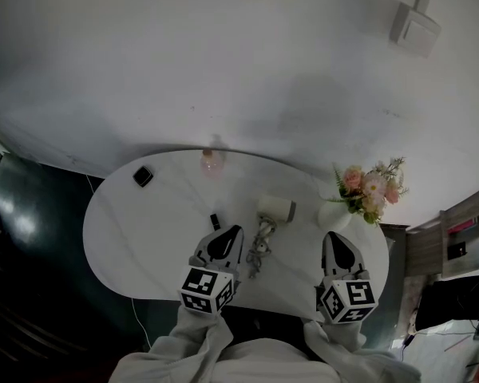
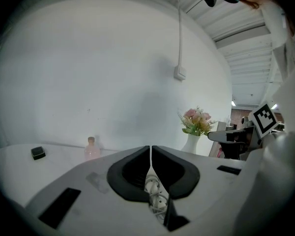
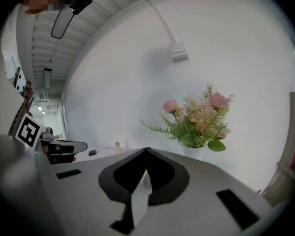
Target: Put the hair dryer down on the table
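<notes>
Hair dryer lies on the white table.

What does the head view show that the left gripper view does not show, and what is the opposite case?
Only the head view: the hair dryer, lying on the table.
Only the left gripper view: the ceiling, and a close look at the left gripper, whose jaws are together.
Both: the pink bottle, the small black object, the flowers, the right gripper and the coiled cord.
</notes>
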Tool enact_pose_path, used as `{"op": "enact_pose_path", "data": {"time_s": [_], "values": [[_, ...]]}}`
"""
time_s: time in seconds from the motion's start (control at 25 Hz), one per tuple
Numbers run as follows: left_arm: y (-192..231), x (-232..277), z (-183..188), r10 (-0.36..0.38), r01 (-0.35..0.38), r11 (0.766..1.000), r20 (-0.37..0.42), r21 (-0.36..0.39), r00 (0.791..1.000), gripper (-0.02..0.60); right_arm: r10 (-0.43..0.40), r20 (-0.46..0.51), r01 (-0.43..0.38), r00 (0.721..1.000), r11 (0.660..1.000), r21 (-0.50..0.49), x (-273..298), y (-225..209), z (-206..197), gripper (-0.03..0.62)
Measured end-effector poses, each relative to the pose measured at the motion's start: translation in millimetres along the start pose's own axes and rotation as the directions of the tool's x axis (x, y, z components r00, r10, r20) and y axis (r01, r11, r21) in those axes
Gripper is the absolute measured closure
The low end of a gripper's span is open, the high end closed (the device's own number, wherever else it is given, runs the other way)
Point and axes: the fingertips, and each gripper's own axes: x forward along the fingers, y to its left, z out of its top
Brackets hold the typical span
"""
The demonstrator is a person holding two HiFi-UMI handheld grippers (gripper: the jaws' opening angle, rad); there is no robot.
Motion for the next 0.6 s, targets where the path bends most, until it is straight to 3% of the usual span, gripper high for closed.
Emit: {"op": "enact_pose_path", "data": {"time_s": [0.6], "values": [[-4.3, 5.3, -5.5, -0.005, 0.005, 1.0, -0.023, 0.011, 1.0, 0.557, -0.012, -0.014, 0.012, 1.0, 1.0, 0.002, -1.0, -1.8, -6.7, 0.545]]}}
